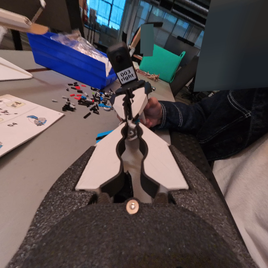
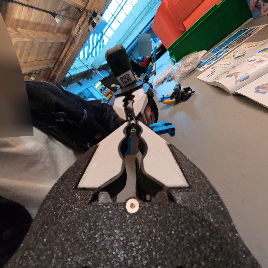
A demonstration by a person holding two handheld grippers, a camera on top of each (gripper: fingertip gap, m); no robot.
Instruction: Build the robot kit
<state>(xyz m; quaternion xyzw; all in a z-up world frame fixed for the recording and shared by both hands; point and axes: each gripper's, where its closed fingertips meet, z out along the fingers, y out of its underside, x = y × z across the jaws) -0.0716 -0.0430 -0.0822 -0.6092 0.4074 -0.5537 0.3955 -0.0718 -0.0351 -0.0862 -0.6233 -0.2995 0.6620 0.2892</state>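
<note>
Small grey-and-white brick piece (image 1: pixel 131 134) sits clamped at the left hand-held gripper's (image 1: pixel 131 130) tips, above the grey worktop (image 1: pixel 43 166). Facing it tip to tip, the right hand-held gripper (image 2: pixel 132 127) is clenched on a grey-and-blue brick part (image 2: pixel 132 142). Each carries a labelled black camera. Loose bricks (image 1: pixel 87 98) lie before a blue bin (image 1: pixel 69 60); an open instruction booklet (image 1: pixel 21 116) lies nearby.

Wrist views face each other closely, low over shared grey table (image 1: pixel 36 166)
</note>
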